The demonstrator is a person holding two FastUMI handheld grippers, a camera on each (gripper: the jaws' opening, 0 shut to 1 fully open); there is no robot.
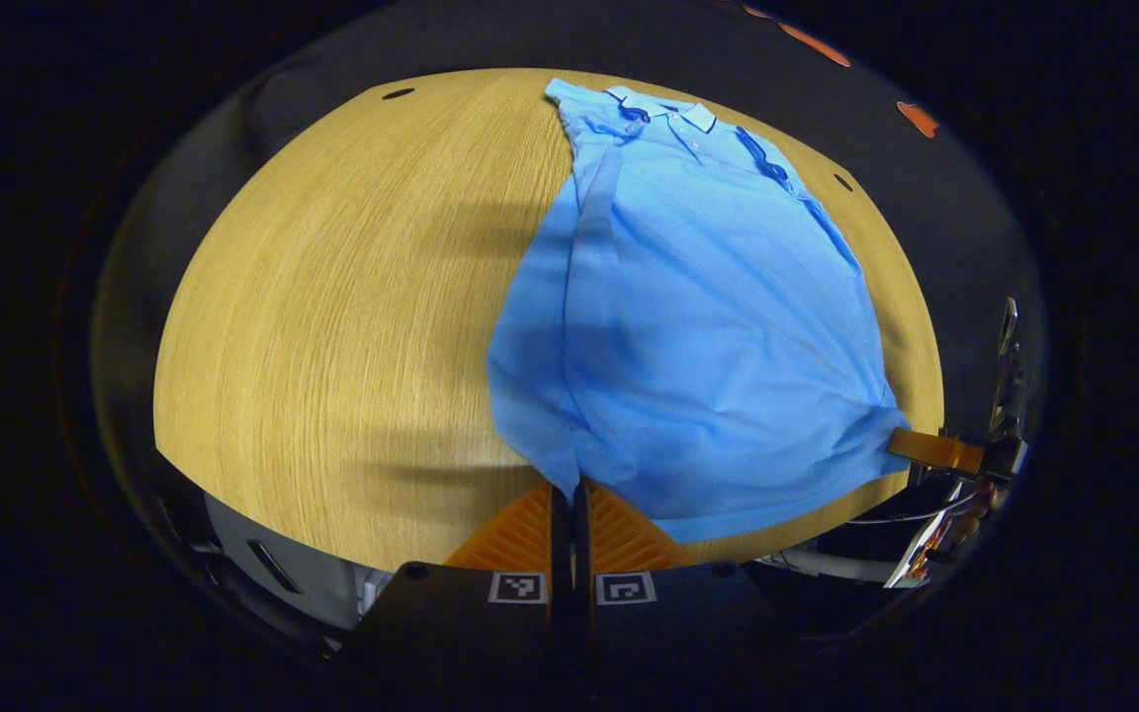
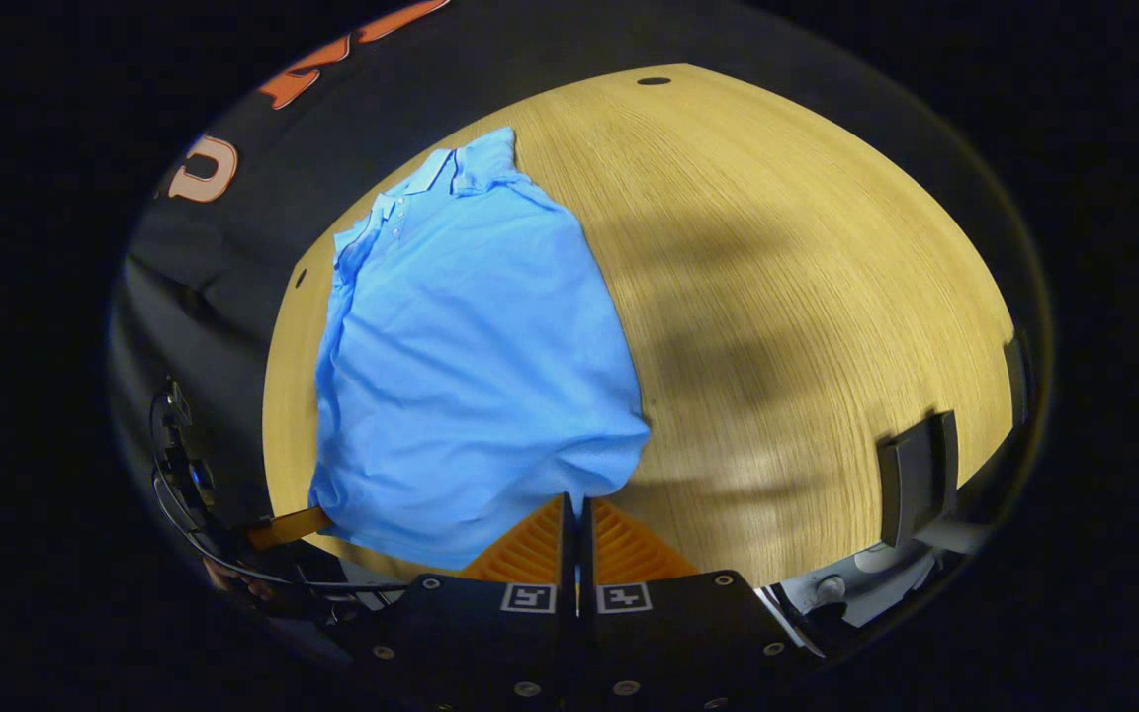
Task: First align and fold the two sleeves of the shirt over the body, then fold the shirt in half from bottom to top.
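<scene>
A light blue polo shirt (image 1: pixel 708 316) lies on the wooden table (image 1: pixel 332 326) with its collar at the far end and both sleeves folded in over the body. My left gripper (image 1: pixel 569 489) is shut on one bottom corner of the hem. In the same view the right gripper (image 1: pixel 911 443) pinches the other hem corner, at the right. In the right gripper view the shirt (image 2: pixel 471 366) stretches away from my right gripper (image 2: pixel 575 504), which is shut on the hem, while the left gripper (image 2: pixel 307 519) holds the corner at the lower left.
The near table edge runs just below both grippers. A grey bracket (image 2: pixel 916 475) stands at the table's edge on the right of the right gripper view. Small dark holes (image 1: pixel 397 94) mark the tabletop. Bare wood (image 2: pixel 807 297) spreads beside the shirt.
</scene>
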